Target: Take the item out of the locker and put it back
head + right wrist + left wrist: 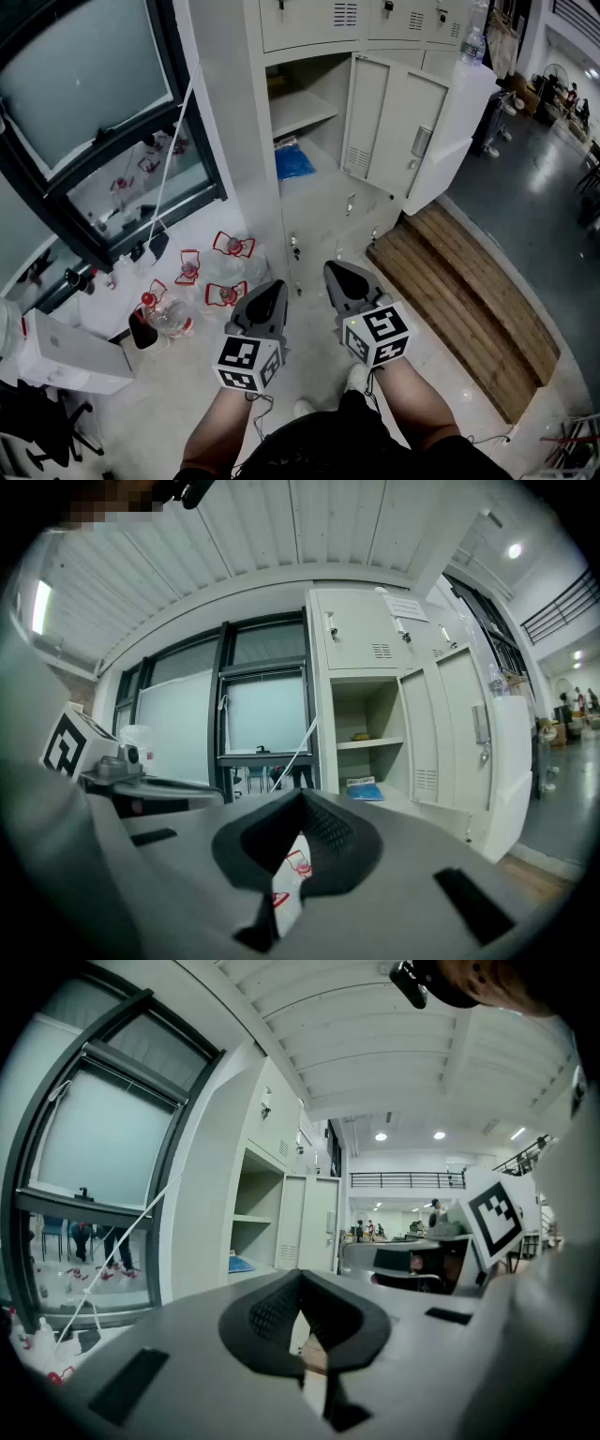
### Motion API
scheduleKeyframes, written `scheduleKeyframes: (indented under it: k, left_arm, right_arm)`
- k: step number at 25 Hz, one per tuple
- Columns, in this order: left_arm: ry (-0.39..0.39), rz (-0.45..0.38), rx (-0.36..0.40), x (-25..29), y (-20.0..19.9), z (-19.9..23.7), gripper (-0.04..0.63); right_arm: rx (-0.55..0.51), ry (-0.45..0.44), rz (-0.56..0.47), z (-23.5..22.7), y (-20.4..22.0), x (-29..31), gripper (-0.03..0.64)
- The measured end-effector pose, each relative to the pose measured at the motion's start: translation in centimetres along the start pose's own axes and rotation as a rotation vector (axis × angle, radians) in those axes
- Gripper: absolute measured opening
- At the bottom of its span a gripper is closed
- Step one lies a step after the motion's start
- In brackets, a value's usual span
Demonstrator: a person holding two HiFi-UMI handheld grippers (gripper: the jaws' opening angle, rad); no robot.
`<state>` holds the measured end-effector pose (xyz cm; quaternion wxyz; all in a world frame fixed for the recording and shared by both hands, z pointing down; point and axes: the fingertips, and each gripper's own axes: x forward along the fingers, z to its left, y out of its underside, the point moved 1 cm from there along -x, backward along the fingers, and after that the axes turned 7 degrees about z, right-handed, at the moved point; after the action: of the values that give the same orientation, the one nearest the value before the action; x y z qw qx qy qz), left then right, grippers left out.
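A pale workshop floor (450, 309) runs up to a bank of grey-white lockers, with a dark-framed window (84, 103) at ten o'clock and a slatted wooden platform (469, 291) at two o'clock. One locker (309, 112) stands straight ahead at twelve o'clock. Its door (398, 131) is swung wide toward one o'clock, which I take as leaving the reach clear. The blue packet (293, 161) lies flat on the compartment's bottom, toward its left side and near the front lip, an easy spot to reach. Its long axis seems to run front to back, toward twelve o'clock, though I can't be sure from here. The left hand-held gripper (274, 289) and the right hand-held gripper (336, 272) hang low at the person's waist, side by side and aimed at the locker. Both have their jaws closed together on nothing, so the packet looks untouched. Red-labelled bottles (202, 281) litter the floor at nine o'clock.
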<state>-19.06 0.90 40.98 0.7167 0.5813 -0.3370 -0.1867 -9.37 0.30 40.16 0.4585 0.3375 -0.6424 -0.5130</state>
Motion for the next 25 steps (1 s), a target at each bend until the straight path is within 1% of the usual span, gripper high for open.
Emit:
scheduleKeyframes:
  k: [15, 20, 25]
  left_arm:
    - [0.017, -0.006, 0.005, -0.3, -0.2, -1.7, 0.004]
    - [0.021, -0.003, 0.007, 0.0, -0.1, -1.6, 0.004]
    - [0.015, 0.008, 0.01, 1.0, 0.2, -1.8, 0.005]
  right_arm:
    - [0.014, -0.004, -0.01, -0.2, 0.1, -1.5, 0.0]
    - [-0.003, -0.003, -0.008, -0.3, -0.1, -1.4, 0.0]
    - [-0.011, -0.012, -0.014, -1.5, -0.4, -1.0, 0.0]
